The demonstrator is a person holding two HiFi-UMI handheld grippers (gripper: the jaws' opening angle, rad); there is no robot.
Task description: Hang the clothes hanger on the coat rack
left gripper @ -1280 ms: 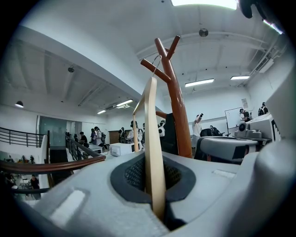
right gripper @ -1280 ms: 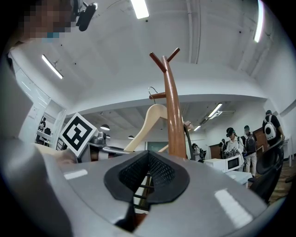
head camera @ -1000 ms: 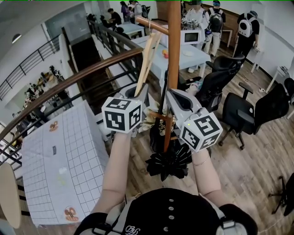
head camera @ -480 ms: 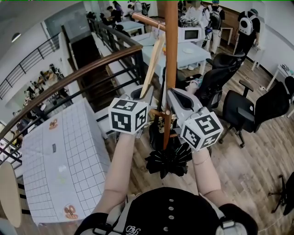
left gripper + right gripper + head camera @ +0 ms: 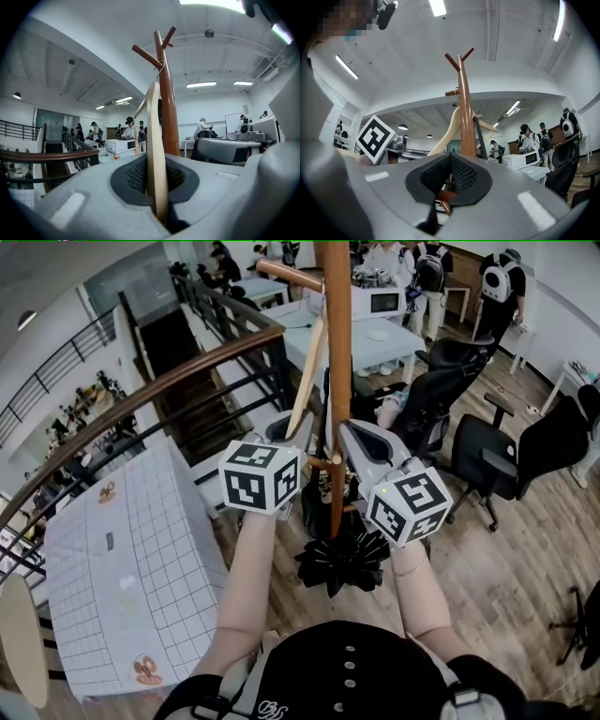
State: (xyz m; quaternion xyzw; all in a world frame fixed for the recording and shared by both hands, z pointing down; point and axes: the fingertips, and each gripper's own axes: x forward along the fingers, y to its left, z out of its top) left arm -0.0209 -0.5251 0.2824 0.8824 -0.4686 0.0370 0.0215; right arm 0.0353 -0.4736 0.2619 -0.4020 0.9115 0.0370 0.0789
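While the left claw (image 5: 157,186) is letting go, the step in hand is the release of the hanger onto the rack. The rack (image 5: 335,352) stands upright just ahead of both claws, and its pole rises between them and far above them. The hanger (image 5: 307,381) hangs along the pole in front of the left claw. Its hook, high above that claw, seems to lie over a branch (image 5: 146,55), though it is too small to see well. One pale arm of the hanger runs down between the jaws of the left claw. These jaws are opening, and the pads seem not to press on the wood. The right claw (image 5: 449,176), just beside the left one, appears clamped on a brown peg (image 5: 440,197) low on the pole. I judge the hanging to be almost done. Next, the left claw needs to open wider and draw straight back without dragging the arm, so that the hook is not pulled off.
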